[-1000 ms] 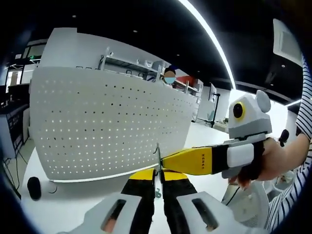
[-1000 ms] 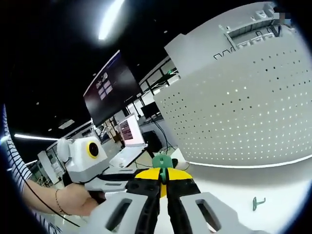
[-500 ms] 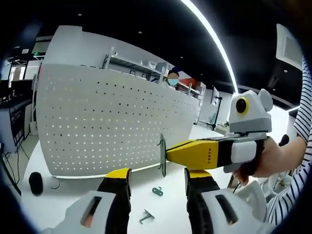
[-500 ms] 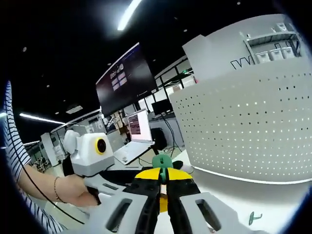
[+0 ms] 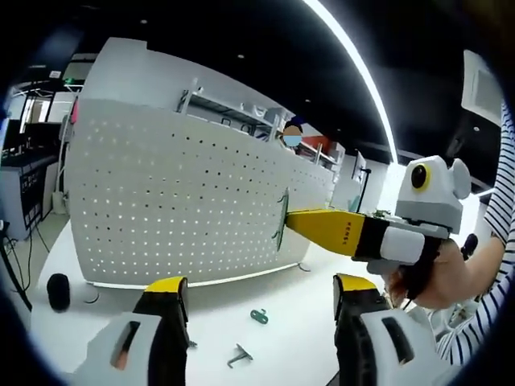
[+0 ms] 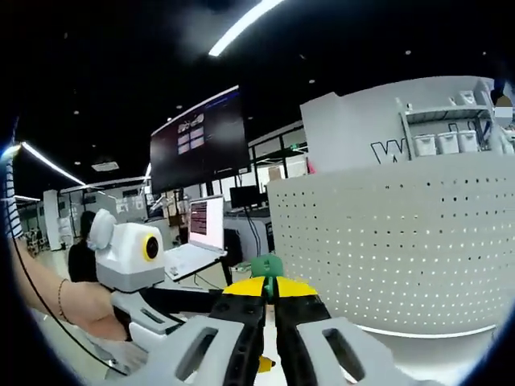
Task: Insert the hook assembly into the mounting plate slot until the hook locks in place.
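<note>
Right gripper pinches a thin green hook assembly just before the white perforated mounting plate; left gripper spread, empty. Misaligned, the hook could slip.

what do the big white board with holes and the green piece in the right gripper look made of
Pegboard: looks like white painted sheet metal, thin and matte, with light showing through its regular punched holes. Green piece: probably moulded plastic, even matte colour and rounded edges, clamped in the right gripper.

White wall beyond your right gripper: you can read one big dark "W", rest hidden.
Dark screen: text too small.
</note>
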The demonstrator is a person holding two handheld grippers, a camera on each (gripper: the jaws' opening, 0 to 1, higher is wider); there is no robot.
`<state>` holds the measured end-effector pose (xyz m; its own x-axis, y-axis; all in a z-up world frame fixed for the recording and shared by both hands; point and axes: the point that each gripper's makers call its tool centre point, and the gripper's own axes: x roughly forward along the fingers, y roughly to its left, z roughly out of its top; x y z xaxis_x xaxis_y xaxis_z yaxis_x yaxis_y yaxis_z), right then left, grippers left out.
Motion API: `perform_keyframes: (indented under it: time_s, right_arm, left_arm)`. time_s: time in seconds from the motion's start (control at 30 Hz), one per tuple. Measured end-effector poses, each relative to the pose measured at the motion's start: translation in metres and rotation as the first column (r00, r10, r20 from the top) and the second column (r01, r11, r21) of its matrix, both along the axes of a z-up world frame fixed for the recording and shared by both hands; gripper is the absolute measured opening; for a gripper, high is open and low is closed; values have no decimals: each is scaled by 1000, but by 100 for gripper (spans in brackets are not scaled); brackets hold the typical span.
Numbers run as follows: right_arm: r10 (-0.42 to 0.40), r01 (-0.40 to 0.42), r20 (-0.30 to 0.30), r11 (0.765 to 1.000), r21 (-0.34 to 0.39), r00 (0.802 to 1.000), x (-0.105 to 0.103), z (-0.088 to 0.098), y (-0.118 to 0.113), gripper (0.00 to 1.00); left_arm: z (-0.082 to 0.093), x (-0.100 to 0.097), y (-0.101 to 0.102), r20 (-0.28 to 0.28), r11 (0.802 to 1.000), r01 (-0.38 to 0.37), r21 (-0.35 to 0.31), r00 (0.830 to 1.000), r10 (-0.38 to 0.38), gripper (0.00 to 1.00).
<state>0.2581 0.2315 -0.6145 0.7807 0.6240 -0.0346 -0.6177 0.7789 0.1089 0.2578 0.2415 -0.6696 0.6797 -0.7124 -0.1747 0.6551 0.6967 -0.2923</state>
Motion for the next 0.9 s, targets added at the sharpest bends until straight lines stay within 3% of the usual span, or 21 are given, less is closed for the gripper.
perform_keyframes:
  time_s: [0.33,0.8,0.9]
  right_arm:
    - [-102,102,33,995,-6,994,17,2,-12,0]
    - [-297,300,95,954,-19,950,53,4,-45,0]
    - [-325,328,94,945,-15,941,60,4,-52,0]
  left_arm:
    - [-2,-2,4,3,1000,-19,-9,1000,19,87]
    - [-13,-5,8,-26,999,-45,-11,999,45,98]
    - [-10,-5,10,1,998,-52,-21,999,52,98]
